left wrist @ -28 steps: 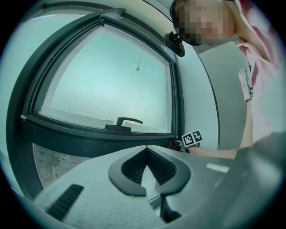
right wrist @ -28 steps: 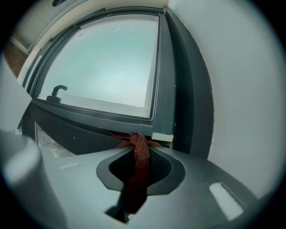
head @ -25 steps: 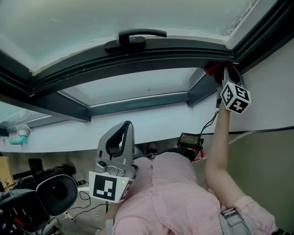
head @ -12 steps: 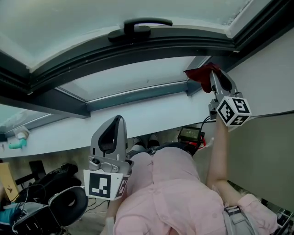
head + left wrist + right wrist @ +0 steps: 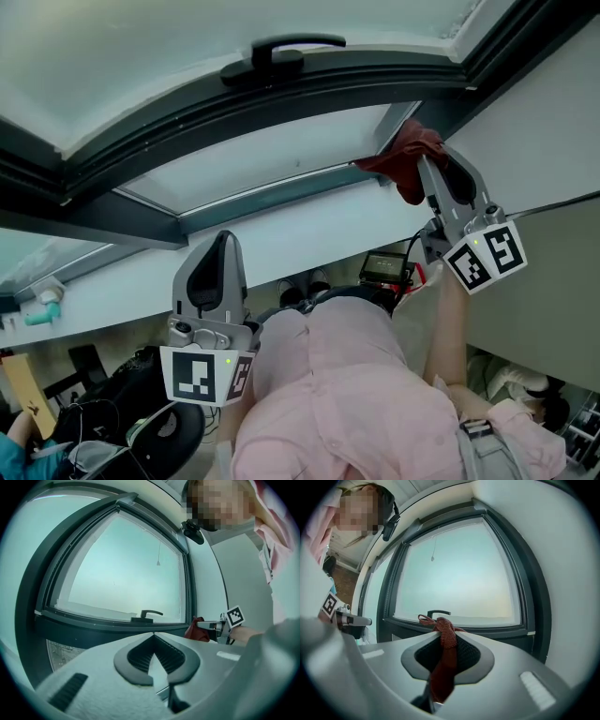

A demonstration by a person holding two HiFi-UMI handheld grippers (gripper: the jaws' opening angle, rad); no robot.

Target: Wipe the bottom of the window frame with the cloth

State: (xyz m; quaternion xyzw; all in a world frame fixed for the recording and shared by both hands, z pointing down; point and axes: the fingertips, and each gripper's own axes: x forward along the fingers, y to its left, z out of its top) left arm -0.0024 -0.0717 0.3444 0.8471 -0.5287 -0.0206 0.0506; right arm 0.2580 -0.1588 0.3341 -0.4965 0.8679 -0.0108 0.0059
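**A:** Start at the left. What is the left hand-held gripper (image 5: 223, 248) doing?

**B:** It hangs low, close to the person's chest. Its jaws are pressed together with nothing between them, and it is well apart from the glass.

**A:** And moving across?

**B:** The dark lower rail of the window frame (image 5: 272, 200) runs left to right, below the rail that carries the handle (image 5: 281, 54). Its long axis ends in the right-hand corner.

**A:** Where is the cloth?

**B:** The red cloth (image 5: 403, 159) is bunched right at that corner and looks to be touching the frame there. It sticks out ahead of the right hand-held gripper (image 5: 427, 167). The right gripper view shows those jaws clamped narrow on a fold of the cloth, with the rest hanging down between them.

**A:** So which way does the wipe go?

**B:** As I judge it, leftward along the rail. All the unwiped length lies to the left of the cloth. The right arm is by far the nearer one, already stretched up to the corner. Its jaws point up at the frame, across the rail's length, so a sideways drag ought to keep the cloth pressed on.
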